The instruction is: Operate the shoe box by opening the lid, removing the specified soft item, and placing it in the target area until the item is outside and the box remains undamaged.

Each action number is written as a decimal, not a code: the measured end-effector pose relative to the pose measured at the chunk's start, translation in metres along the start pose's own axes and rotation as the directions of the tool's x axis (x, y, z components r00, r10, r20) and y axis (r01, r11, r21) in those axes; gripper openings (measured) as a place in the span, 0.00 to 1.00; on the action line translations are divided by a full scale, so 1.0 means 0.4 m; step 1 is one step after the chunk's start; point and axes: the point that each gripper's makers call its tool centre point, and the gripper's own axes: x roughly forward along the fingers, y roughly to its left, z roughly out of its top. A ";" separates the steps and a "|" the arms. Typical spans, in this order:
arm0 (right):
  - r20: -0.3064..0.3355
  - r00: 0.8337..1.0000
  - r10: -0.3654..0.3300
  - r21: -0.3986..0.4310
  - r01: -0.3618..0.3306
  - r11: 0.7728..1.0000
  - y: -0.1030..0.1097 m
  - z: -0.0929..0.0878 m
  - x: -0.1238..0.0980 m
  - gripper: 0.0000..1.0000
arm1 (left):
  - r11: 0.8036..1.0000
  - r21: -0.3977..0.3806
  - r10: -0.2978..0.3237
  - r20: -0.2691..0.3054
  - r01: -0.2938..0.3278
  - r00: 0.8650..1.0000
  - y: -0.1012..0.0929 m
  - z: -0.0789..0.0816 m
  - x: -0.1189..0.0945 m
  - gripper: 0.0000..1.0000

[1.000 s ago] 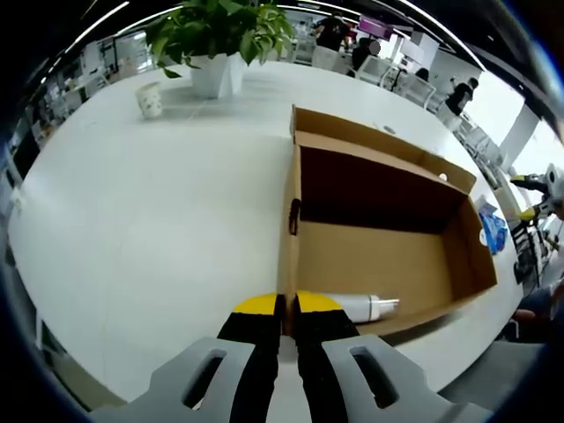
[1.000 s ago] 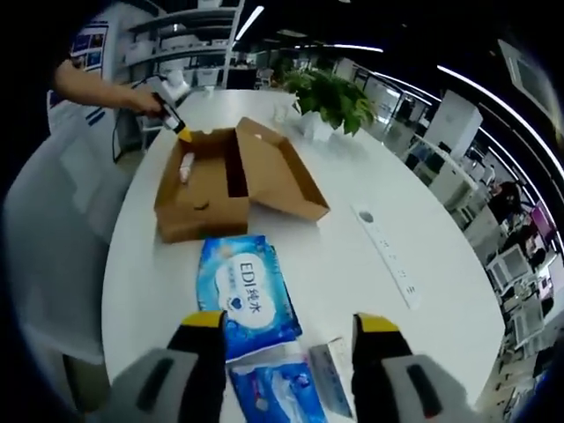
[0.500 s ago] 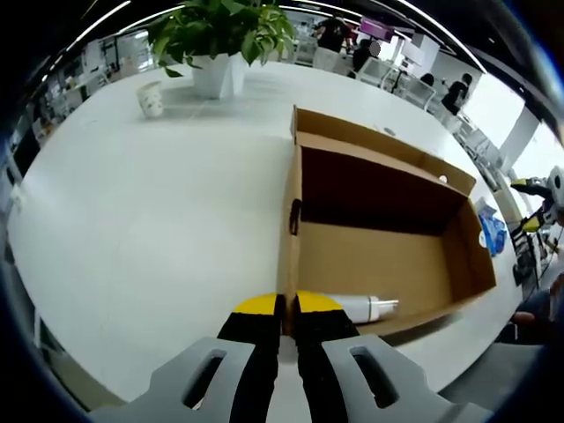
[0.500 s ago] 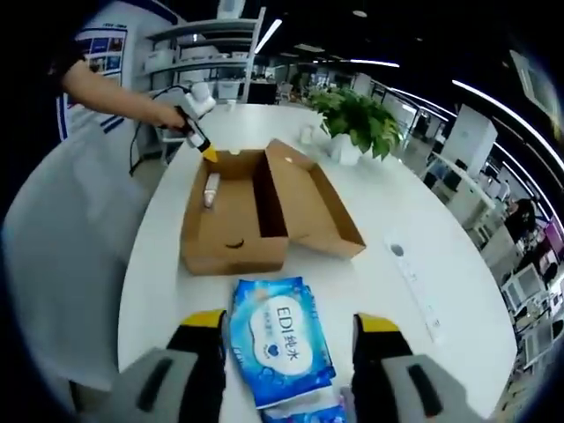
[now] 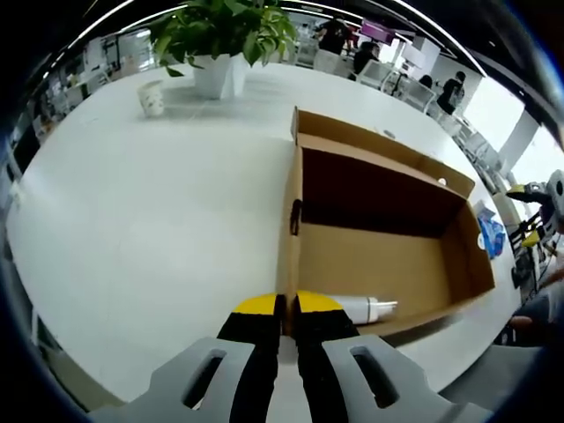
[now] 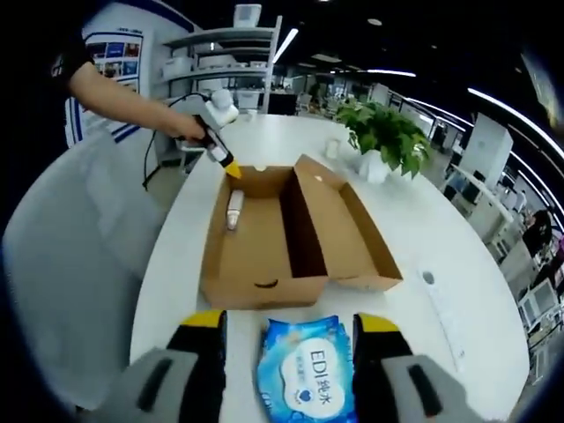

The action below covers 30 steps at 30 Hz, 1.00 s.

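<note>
Pinching box wall (image 5: 288, 264), left fingers (image 5: 258, 307) closed.

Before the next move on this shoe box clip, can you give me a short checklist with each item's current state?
1. Lid open: ok. The shoe box lies open, its lid folded flat to the side.
2. Box steadied: ok. The left tongs are closed on the box's end wall.
3. Soft item outside the box: ok. The wipes pack lies on the white table, clear of the box.
4. Right tongs released: ok. The jaws stand open, either side of the pack.
5. Box empty: not ok. A white bottle lies inside.
6. Box undamaged: cannot tell fully; no tear visible.
</note>
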 end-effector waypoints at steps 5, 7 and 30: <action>0.031 0.999 0.019 0.006 -0.019 1.000 0.021 0.041 0.035 0.56 | 1.000 -0.007 -0.002 0.006 0.002 1.000 -0.003 -0.001 -0.002 0.03; 0.037 0.999 0.023 0.000 -0.023 1.000 0.029 0.055 0.048 0.56 | 1.000 -0.009 -0.002 0.008 0.002 1.000 -0.002 -0.001 -0.002 0.03; 0.053 0.992 0.111 -0.046 -0.109 0.993 0.096 0.143 0.209 0.52 | 1.000 -0.023 -0.004 0.014 0.004 1.000 -0.003 -0.003 -0.006 0.03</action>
